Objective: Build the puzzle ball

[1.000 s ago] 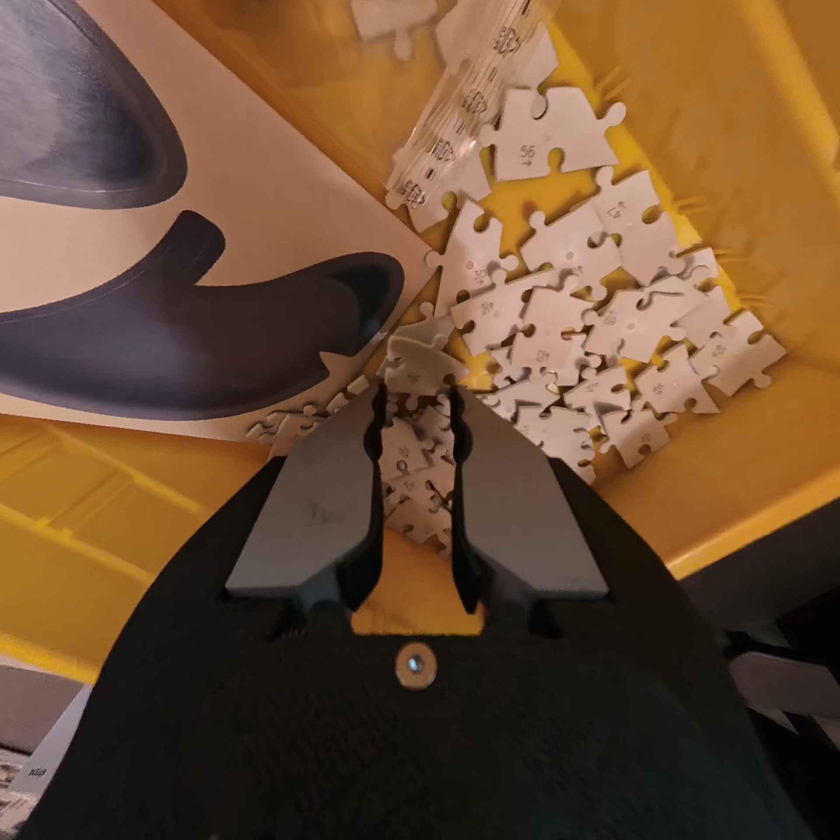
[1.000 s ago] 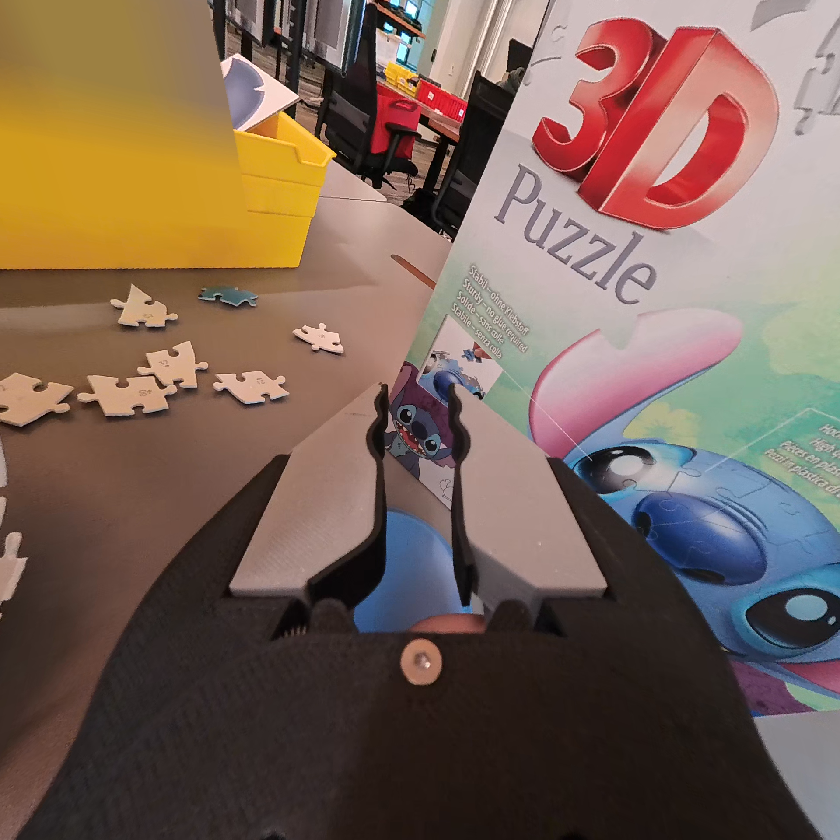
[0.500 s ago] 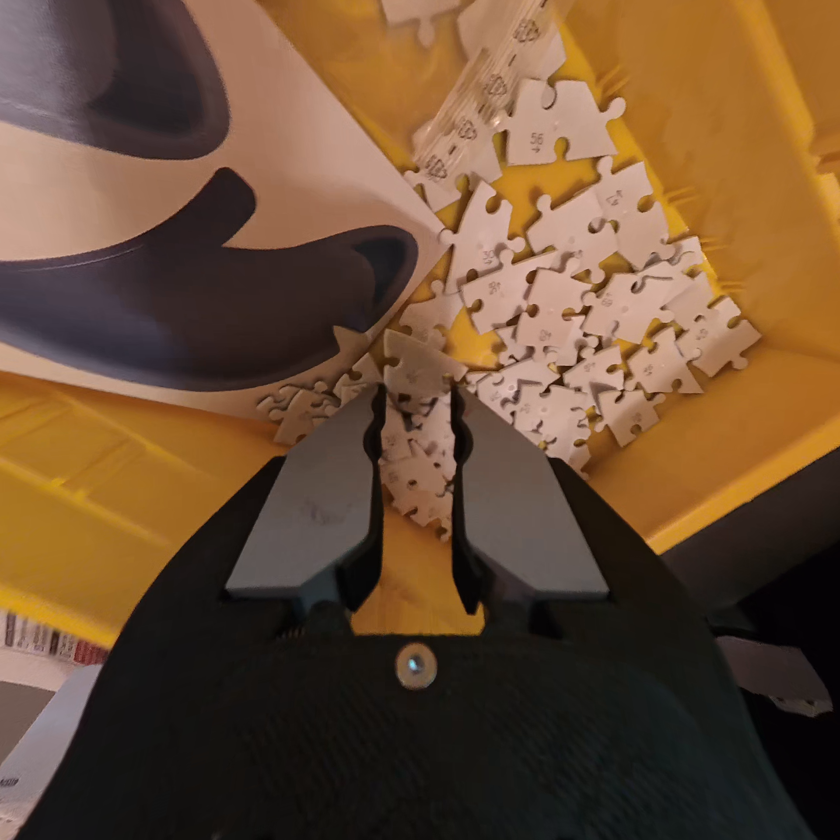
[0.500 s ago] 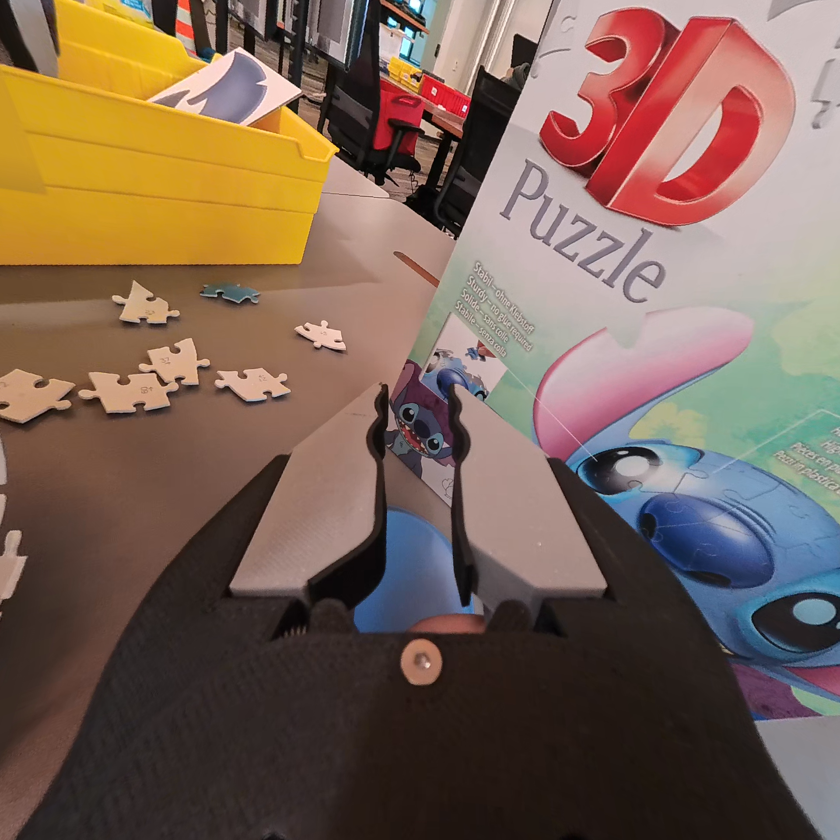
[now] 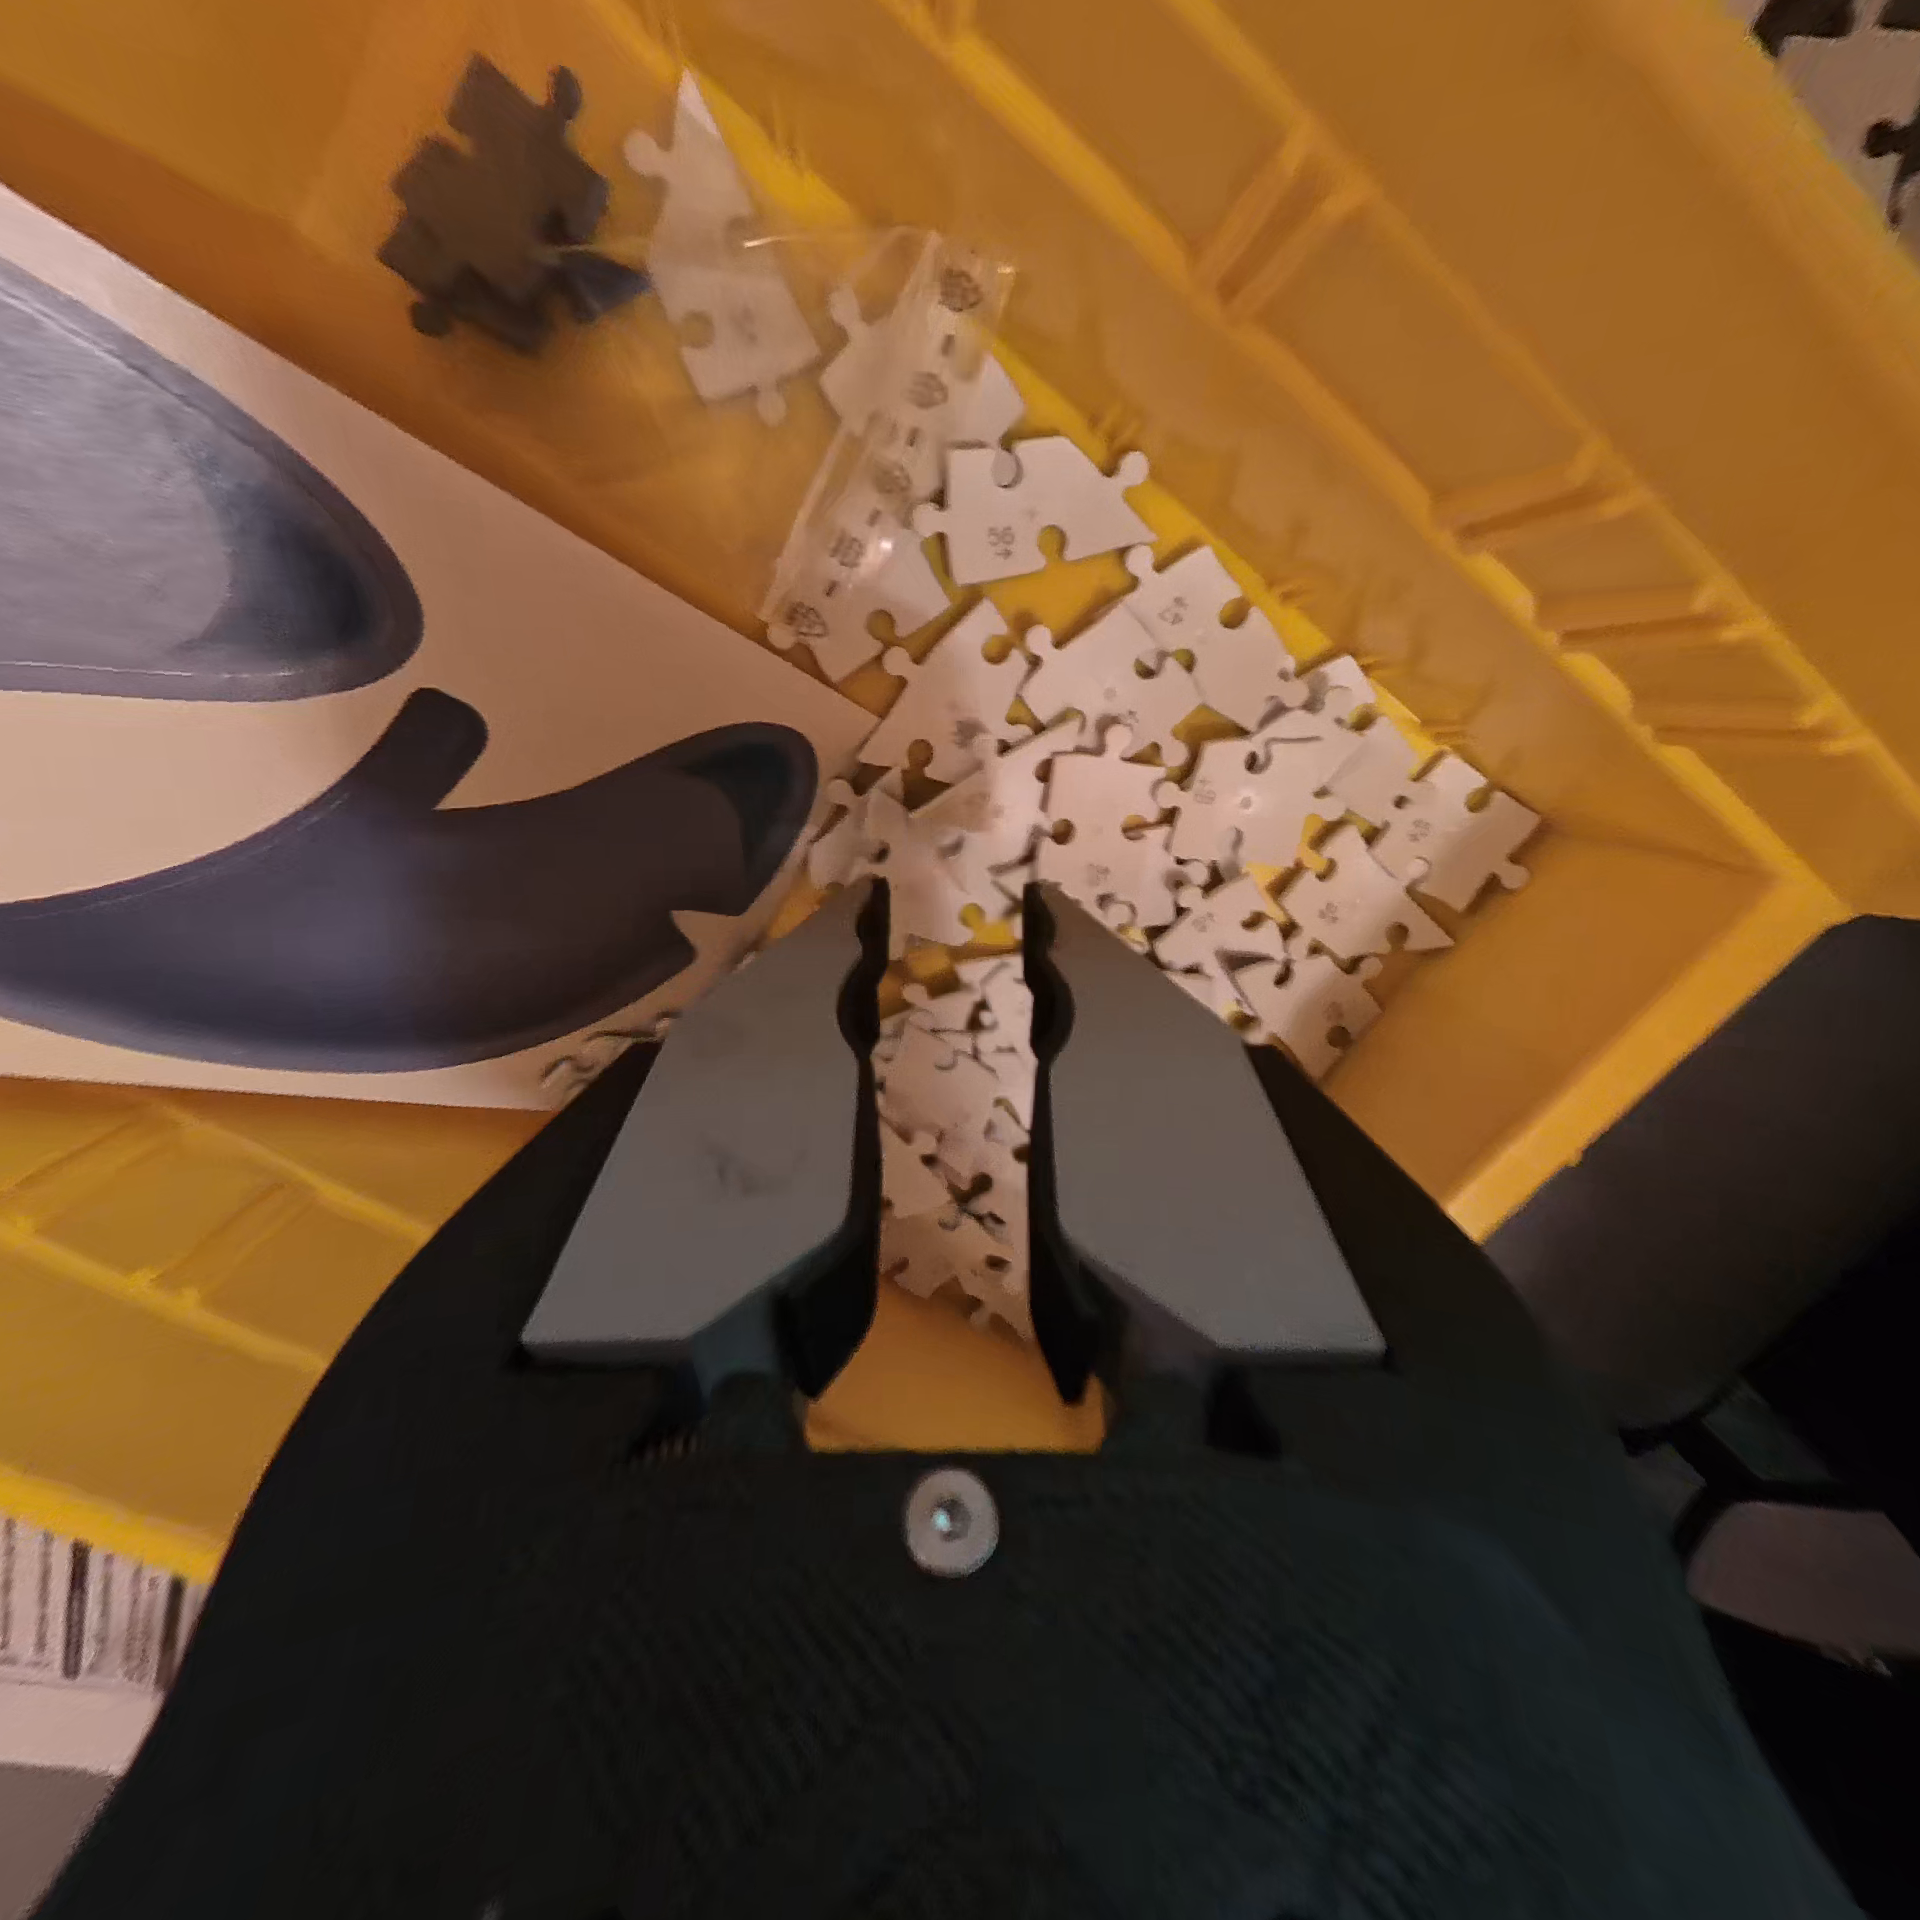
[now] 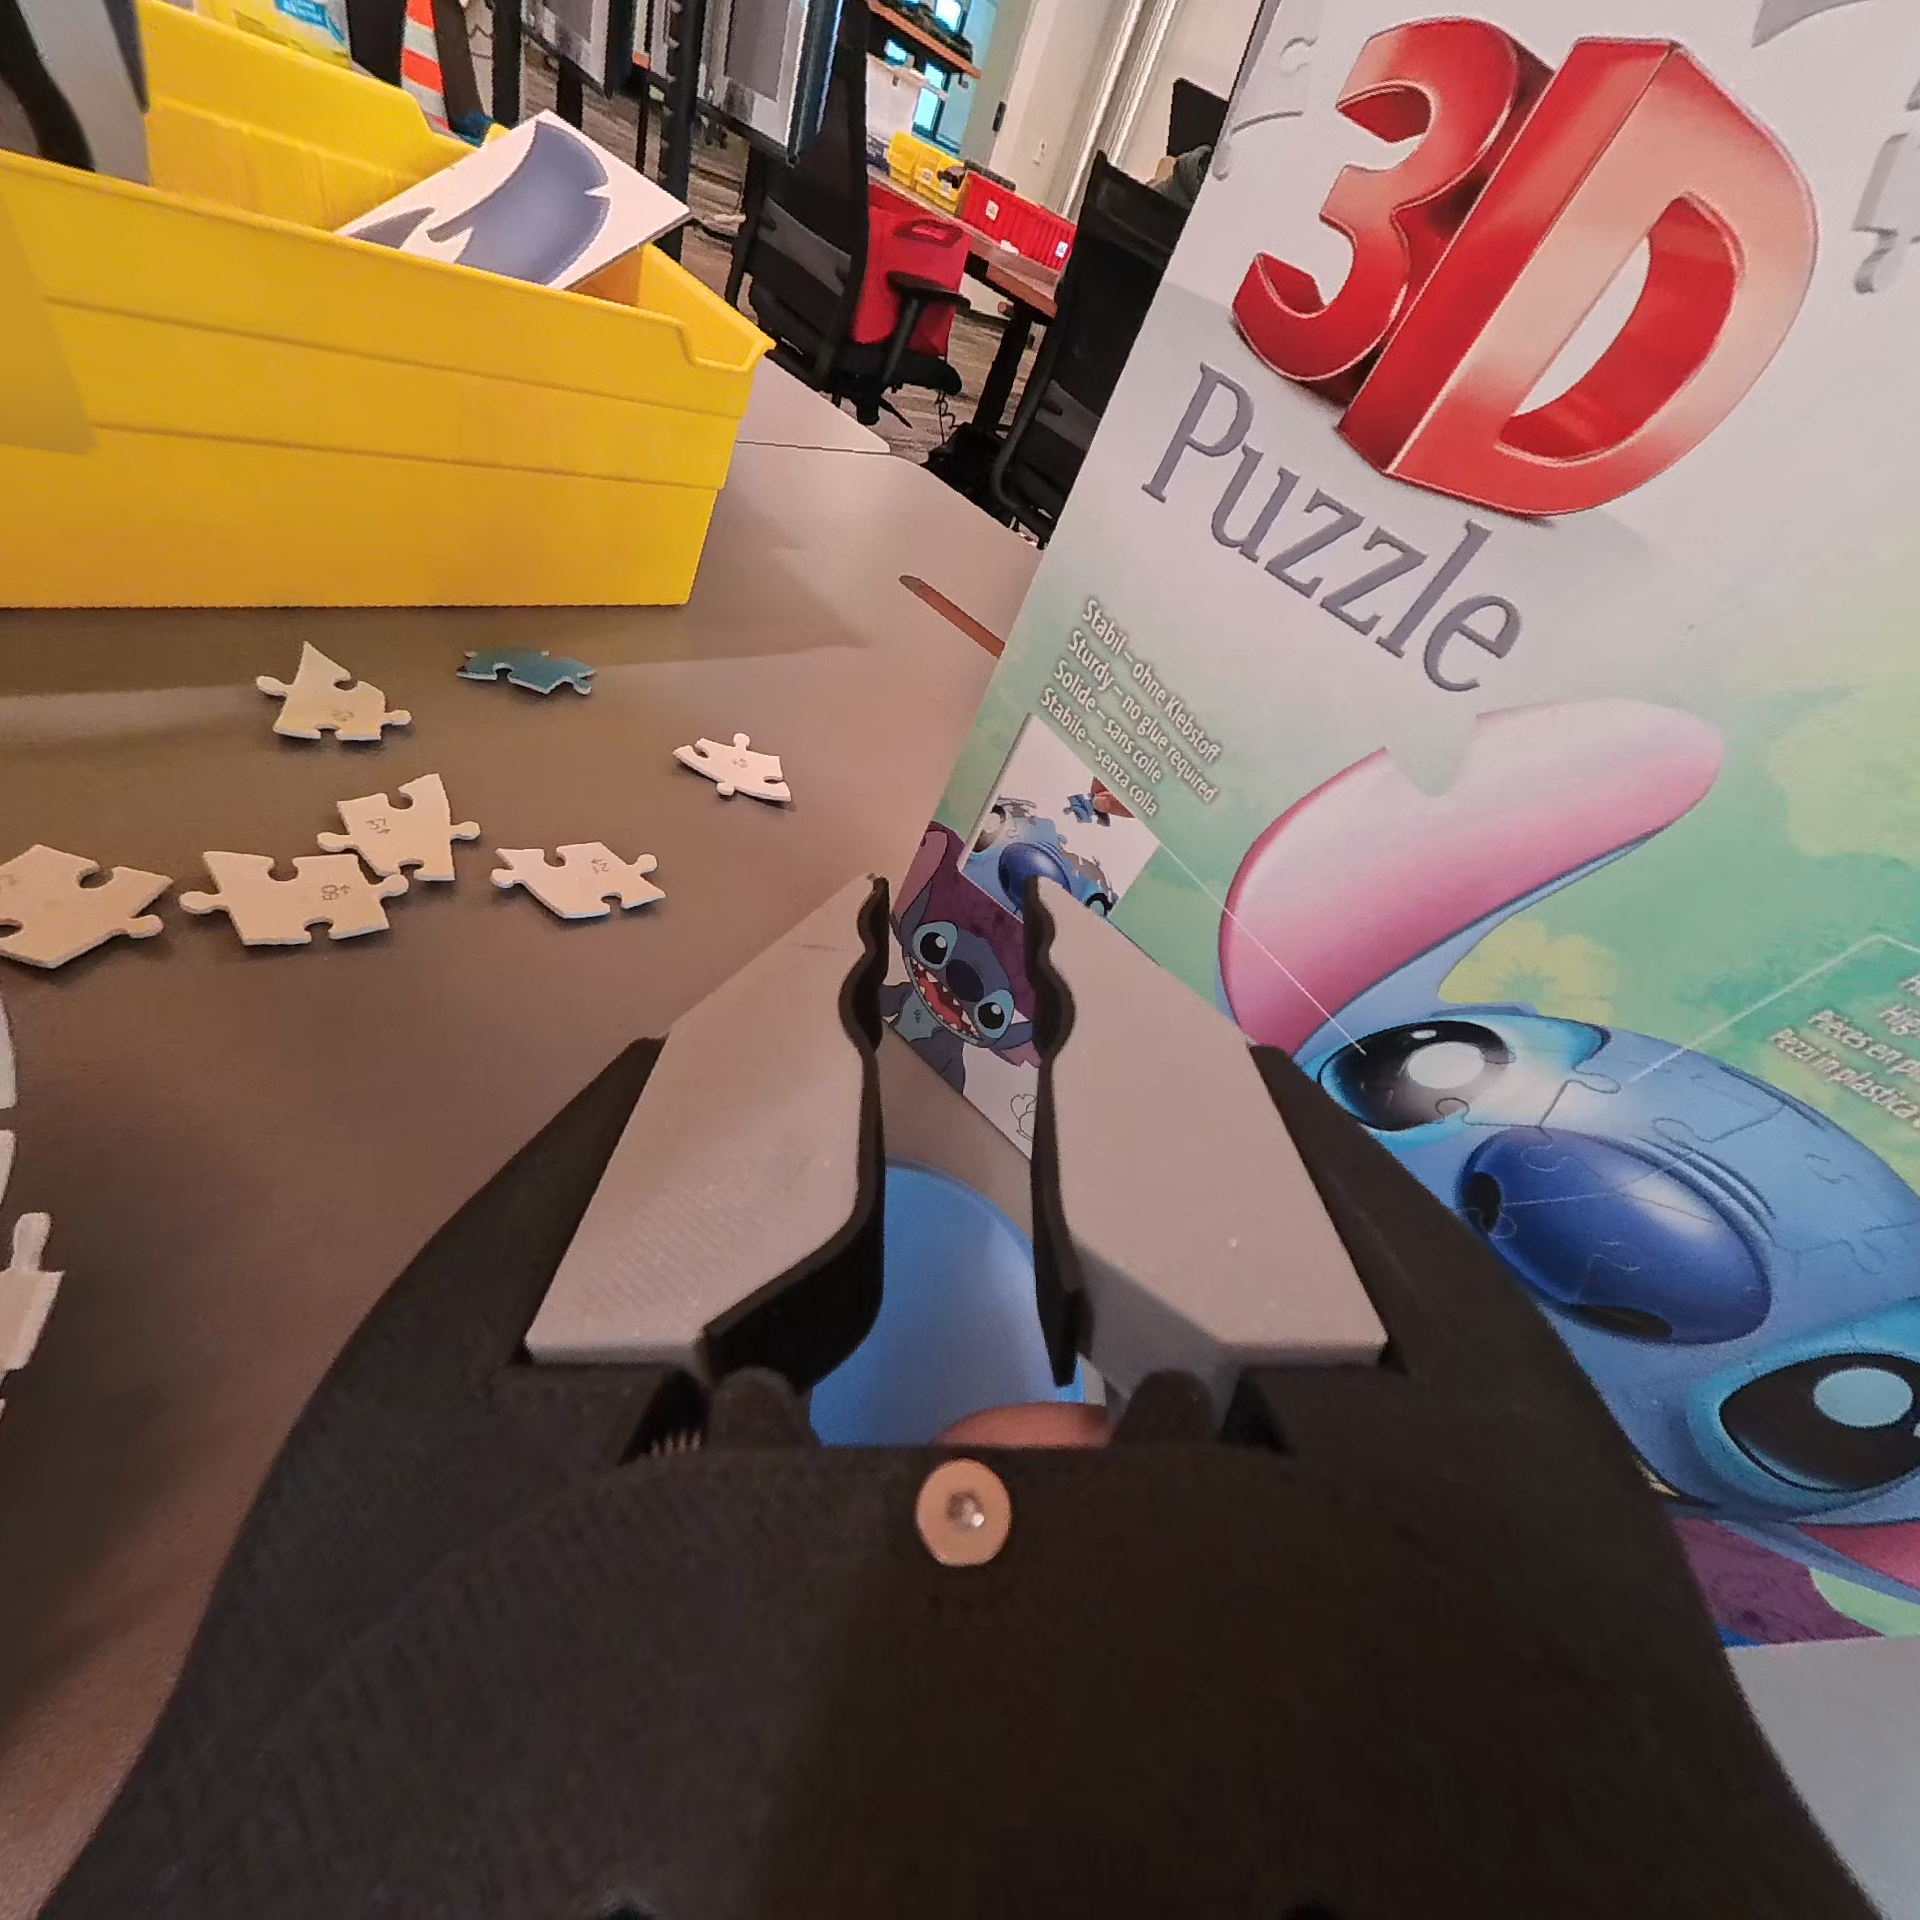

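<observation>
1. Upright puzzle box point(image 6: 1507, 831) on the dark table point(image 6: 260, 1091), just right of the right gripper point(image 6: 954, 904): jaws parted, nothing between the tips; blue rounded part point(image 6: 935, 1299) under them, possibly the started ball, unclear.
2. Yellow bin point(image 5: 1558, 520) with printed sheet point(image 5: 260, 779) and heap of face-down puzzle pieces point(image 5: 1143, 790): most apparently unassembled.
3. Left gripper point(image 5: 954, 904) poised over the heap, jaws parted, empty.
4. Loose pieces point(image 6: 343, 852) scattered on table, unjoined; nearly everything left.

Yellow bin point(image 5: 1558, 436) is showing pale grey pieces point(image 5: 1143, 790); upper left, one dark piece point(image 5: 488, 208); one teal piece point(image 6: 528, 670) is lying on the dark brown surface point(image 6: 312, 1091).
</observation>
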